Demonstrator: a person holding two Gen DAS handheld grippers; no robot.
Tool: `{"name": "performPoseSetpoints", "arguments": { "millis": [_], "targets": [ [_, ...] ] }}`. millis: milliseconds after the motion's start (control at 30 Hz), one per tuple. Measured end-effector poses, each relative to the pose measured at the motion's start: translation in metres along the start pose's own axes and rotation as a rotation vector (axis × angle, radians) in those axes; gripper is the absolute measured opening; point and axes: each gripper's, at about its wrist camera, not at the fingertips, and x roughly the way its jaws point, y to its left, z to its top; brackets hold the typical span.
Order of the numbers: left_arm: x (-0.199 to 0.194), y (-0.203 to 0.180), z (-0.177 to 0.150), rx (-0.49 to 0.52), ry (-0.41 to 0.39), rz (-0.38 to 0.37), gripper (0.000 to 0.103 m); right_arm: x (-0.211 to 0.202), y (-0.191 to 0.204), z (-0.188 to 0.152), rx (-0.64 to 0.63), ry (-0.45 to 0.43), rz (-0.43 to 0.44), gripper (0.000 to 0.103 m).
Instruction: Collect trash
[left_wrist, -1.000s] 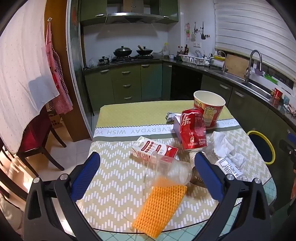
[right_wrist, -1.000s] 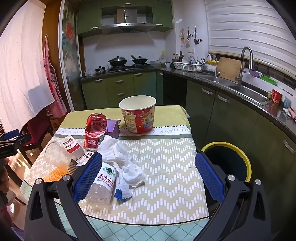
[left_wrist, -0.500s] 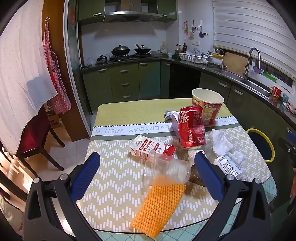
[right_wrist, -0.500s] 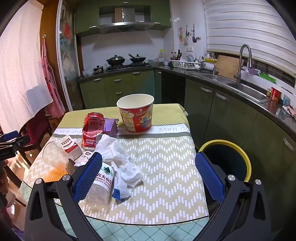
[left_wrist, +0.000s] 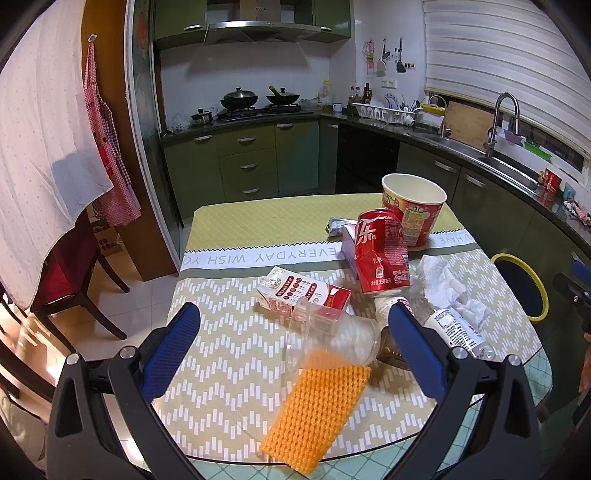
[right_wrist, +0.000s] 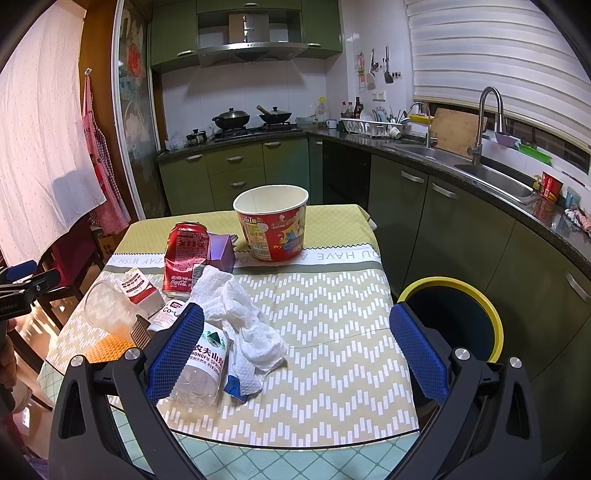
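Left wrist view: the left gripper (left_wrist: 291, 328) hovers with fingers spread wide, empty, over a clear cup (left_wrist: 330, 338) lying on its side, mouth toward it, beside an orange sponge (left_wrist: 317, 410).

Right wrist view: the right gripper (right_wrist: 295, 341) gapes empty; the water bottle (right_wrist: 203, 363) lies lengthwise by its left finger, with the bin (right_wrist: 452, 319) to the right.

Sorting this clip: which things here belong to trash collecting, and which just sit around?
Job: cola can, noodle cup, crumpled tissue, water bottle, milk carton, plastic cup, bin.
Around: woks, faucet, apron.
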Motion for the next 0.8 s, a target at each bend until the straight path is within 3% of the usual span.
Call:
{"name": "performPoseSetpoints", "arguments": {
  "millis": [800],
  "targets": [
    [0.002,-0.0031,-0.0015,0.003,0.006,0.0,0.097,0.0003,-0.0017,0.0019,0.0,0.008,0.0,0.099]
  ]
}}
